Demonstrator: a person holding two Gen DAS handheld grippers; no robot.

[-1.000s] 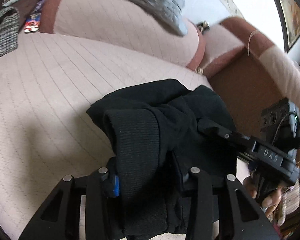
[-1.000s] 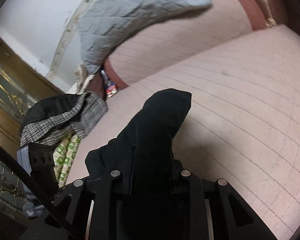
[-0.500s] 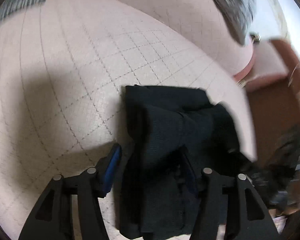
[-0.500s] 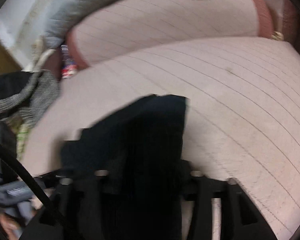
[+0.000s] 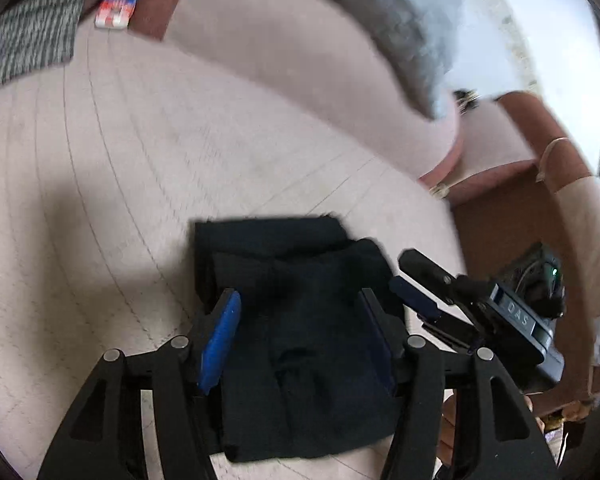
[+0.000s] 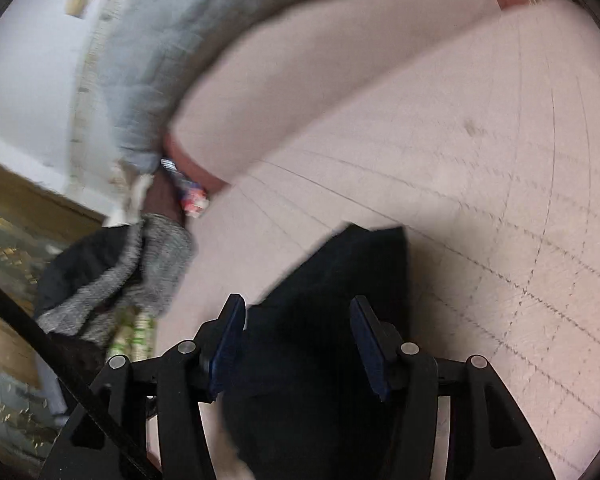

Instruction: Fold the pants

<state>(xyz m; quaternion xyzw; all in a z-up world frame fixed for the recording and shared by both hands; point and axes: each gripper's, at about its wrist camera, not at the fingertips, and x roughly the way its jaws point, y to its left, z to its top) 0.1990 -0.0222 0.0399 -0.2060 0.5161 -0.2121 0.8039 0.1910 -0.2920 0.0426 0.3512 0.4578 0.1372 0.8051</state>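
Now the folded black knit pants [image 5: 296,320] lie as a compact, blurred bundle on the pale pink quilted sofa seat [image 5: 100,184], between both grippers' wide, empty jaws. Only the left wrist view shows the right gripper [image 5: 414,284] at 3 o'clock; only the right shows a grey tweed garment [image 6: 140,280] at 9 o'clock.

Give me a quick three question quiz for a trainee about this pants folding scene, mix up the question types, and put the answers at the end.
1. True or false: the left gripper is clamped shut on the black pants.
2. Multiple choice: the pants lie on A) a wooden floor, B) the pink quilted couch seat, C) a metal tray.
3. Fill in: in the left wrist view, the right gripper shows at the pants' ____ edge.

Key
1. False: its fingers stand apart, the folded pants lying between them.
2. B
3. right
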